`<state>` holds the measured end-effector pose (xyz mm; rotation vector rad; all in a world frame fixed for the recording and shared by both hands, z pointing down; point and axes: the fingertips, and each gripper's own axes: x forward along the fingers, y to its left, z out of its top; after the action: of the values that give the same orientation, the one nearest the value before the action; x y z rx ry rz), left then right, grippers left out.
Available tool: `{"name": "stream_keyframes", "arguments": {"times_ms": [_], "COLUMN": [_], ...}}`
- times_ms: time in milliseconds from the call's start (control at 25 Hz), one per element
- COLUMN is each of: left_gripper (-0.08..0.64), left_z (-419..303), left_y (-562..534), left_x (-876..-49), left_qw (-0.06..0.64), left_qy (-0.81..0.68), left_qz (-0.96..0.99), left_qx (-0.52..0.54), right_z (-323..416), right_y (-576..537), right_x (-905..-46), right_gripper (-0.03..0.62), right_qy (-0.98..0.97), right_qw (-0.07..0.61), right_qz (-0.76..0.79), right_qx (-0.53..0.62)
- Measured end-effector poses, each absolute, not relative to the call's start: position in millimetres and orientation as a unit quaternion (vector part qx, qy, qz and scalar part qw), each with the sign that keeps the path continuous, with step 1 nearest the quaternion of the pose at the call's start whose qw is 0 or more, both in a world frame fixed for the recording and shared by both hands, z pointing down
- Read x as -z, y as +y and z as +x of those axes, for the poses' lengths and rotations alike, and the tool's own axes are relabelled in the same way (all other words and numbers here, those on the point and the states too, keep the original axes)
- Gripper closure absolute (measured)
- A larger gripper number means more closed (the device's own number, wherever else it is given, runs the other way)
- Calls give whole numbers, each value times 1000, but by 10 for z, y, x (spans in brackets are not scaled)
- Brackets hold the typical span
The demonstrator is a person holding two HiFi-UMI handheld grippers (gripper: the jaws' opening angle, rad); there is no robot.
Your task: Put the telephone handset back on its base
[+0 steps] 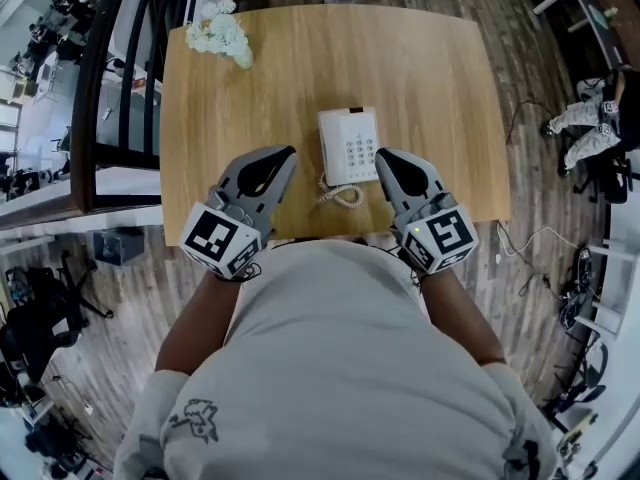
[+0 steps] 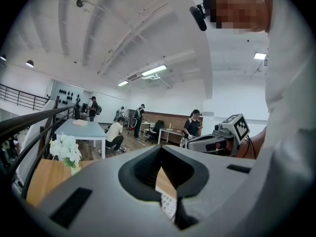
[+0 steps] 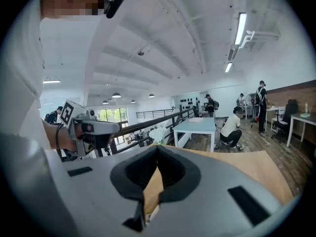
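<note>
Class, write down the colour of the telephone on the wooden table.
The telephone is white; it shows best in the head view.

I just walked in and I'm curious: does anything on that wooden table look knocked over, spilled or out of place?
Nothing stands out. The telephone sits squarely on the table, its handset apparently on the base and the coiled cord bunched in front. The flowers stand at the far corner; nothing is spilled.

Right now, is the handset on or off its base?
On: the handset lies seated on the base, beside the keypad.
</note>
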<state>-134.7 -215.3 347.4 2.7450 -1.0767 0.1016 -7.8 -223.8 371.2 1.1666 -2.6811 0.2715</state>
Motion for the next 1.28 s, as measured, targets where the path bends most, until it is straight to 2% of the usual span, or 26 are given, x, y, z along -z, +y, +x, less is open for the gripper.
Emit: {"name": "stream_keyframes", "arguments": {"times_ms": [680, 920, 1280], "left_gripper": [554, 555, 554], "left_z": [-389, -213, -337], "left_y": [-1231, -745, -230], "left_x": [-3232, -3198, -3079], "left_qw": [65, 67, 57], "left_qy": [-450, -459, -451], "left_qz": [890, 884, 889], "left_qx": [-48, -61, -52], "right_z": [1078, 1158, 1057], "right_y": [-1428, -1111, -624], "right_x": [-3427, -3401, -3298], "right_gripper": [588, 586, 586], "right_qy": [-942, -951, -951], "right_qw": [59, 53, 64], "right_qz": [325, 300, 301], "right_qx": [-58, -59, -42]}}
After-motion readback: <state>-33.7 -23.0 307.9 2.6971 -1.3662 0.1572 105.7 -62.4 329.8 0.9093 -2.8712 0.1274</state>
